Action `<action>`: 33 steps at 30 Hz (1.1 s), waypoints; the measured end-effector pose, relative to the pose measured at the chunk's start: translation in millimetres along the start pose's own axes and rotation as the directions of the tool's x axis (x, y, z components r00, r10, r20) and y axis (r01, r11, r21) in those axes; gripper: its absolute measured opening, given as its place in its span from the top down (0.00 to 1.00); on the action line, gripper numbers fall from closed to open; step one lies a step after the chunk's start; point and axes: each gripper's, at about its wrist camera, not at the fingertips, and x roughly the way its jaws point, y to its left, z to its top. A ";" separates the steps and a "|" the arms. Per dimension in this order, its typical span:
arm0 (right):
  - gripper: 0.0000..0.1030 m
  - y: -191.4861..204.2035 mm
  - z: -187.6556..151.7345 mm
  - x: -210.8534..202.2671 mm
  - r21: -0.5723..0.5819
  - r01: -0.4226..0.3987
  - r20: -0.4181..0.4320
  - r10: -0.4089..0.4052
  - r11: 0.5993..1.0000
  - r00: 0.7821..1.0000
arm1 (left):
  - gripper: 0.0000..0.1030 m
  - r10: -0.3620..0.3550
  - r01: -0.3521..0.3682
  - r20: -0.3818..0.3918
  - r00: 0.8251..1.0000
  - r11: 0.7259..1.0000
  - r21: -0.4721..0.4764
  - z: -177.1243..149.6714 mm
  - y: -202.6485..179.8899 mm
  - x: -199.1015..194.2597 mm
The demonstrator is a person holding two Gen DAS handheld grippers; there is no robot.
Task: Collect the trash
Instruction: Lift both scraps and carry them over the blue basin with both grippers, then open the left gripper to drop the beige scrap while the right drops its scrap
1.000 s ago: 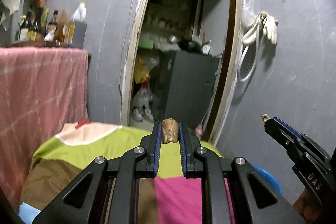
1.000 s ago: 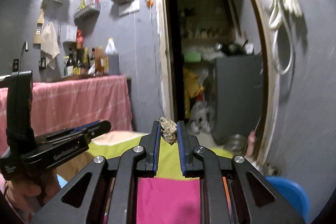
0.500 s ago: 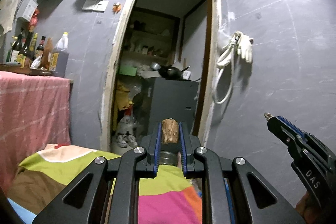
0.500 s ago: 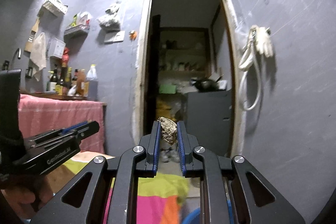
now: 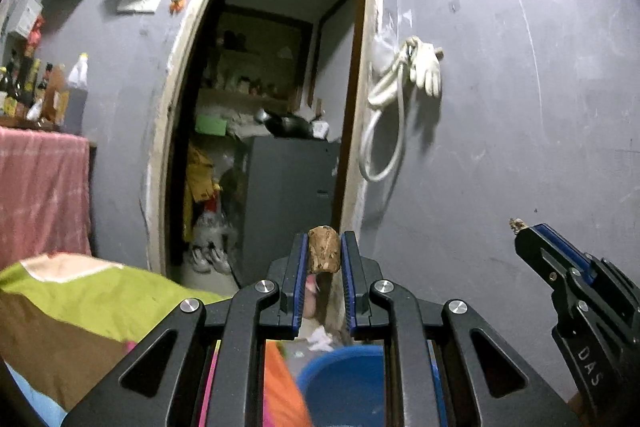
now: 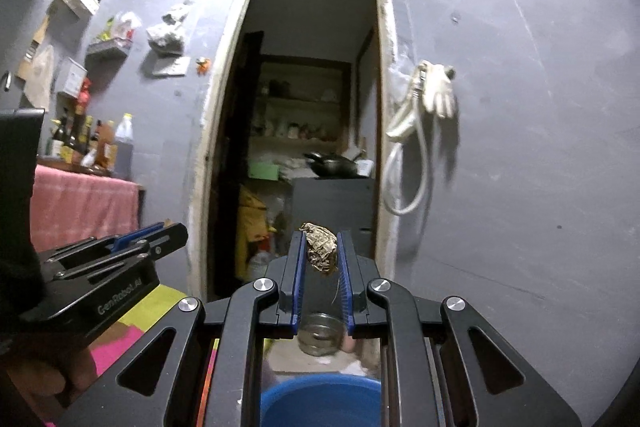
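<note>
My left gripper (image 5: pixel 324 247) is shut on a brown, cork-like lump of trash (image 5: pixel 324 254), held level in the air. In the right wrist view my right gripper (image 6: pixel 321 247) is shut on a crumpled brownish scrap of trash (image 6: pixel 320 251). A blue bucket (image 6: pixel 320 403) sits low on the floor below both grippers; its rim also shows in the left wrist view as the blue bucket (image 5: pixel 344 379). The right gripper (image 5: pixel 520 229) appears at the right edge of the left wrist view, a bit of scrap at its tip. The left gripper (image 6: pixel 176 233) reaches in from the left of the right wrist view.
A patchwork cloth (image 5: pixel 80 299) covers the surface at lower left. A doorway (image 6: pixel 304 147) opens ahead onto a cluttered storeroom with a dark cabinet (image 6: pixel 332 211). A metal bowl (image 6: pixel 320 339) lies on the floor. A hose and glove (image 6: pixel 424 115) hang on the grey wall. Bottles (image 5: pixel 44 95) stand above a pink cloth.
Both grippers have swung rightward off the patchwork cloth toward the doorway wall, each still holding its trash. The blue bucket has come into view beneath them.
</note>
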 end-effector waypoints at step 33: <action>0.87 -62.8 -106.6 32.7 0.150 0.048 -0.417 0.019 0.988 0.909 | 0.87 -0.059 0.027 -0.505 0.861 0.997 -0.070 -116.4 -27.3 97.6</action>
